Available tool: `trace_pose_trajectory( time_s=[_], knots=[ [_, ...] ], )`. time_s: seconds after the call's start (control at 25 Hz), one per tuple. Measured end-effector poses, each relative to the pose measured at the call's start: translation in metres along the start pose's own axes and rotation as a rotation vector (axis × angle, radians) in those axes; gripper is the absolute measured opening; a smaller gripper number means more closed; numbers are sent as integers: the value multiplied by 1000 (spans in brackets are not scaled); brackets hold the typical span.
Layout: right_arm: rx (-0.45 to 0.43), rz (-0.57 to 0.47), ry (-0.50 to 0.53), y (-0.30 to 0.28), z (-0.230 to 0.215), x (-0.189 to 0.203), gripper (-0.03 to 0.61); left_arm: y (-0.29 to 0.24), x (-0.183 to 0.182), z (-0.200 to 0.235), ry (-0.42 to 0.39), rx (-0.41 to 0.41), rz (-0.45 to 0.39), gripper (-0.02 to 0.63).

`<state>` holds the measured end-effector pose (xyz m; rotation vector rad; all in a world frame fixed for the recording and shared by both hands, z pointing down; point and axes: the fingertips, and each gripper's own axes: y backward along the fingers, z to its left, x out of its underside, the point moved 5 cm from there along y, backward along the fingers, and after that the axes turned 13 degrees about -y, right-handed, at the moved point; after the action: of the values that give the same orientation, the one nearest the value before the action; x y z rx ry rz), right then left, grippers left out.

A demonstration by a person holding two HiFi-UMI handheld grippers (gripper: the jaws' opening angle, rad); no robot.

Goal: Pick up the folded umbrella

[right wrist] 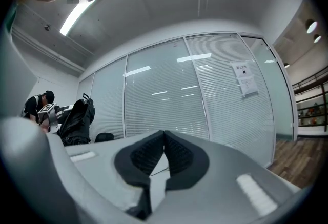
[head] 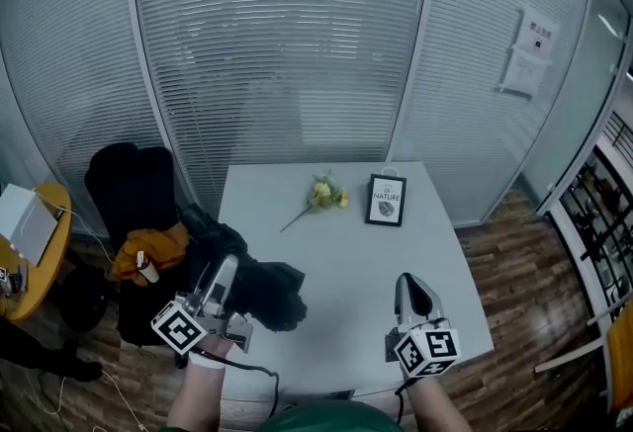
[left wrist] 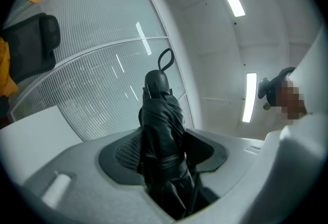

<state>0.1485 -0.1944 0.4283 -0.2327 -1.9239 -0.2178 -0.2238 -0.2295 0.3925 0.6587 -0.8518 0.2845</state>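
The umbrella is clamped in the left gripper, its handle end tilted upward over the left edge of the table. The jaws stand about half apart, pressing on the wrapped cloth around its middle. The likely trouble is slipping: the fabric looks slick and soft, so the bundle could slide through the pads if it tilts further or is swung. Loose folds hanging below could also snag the table edge or the cluttered chair beside it. The right gripper is closed and empty near the front edge, so it gives no support.
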Motion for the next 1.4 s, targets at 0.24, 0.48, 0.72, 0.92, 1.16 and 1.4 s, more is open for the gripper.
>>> trace_pose_trajectory(
  time_s=[0.24, 0.48, 0.72, 0.92, 1.16, 1.4],
  knots=[
    [10, -5, -6, 0, -4, -1, 3, 4, 7, 8, 2, -25, 14, 245],
    [8, -7, -11, -4, -3, -3, 3, 5, 14, 13, 15, -42, 27, 245],
    [18, -15, -16, -8, -10, -6, 3, 9, 17, 24, -69, -94, 76, 245],
    [29, -16, -20, -11, -11, -8, 3, 13, 21, 32, -54, -111, 85, 245],
    [19, -26, -23, -12, -10, -9, 3, 16, 26, 37, -40, -124, 101, 245],
    [18, -21, -13, -12, -11, -9, 3, 16, 29, 39, -31, -125, 99, 245]
  ],
)
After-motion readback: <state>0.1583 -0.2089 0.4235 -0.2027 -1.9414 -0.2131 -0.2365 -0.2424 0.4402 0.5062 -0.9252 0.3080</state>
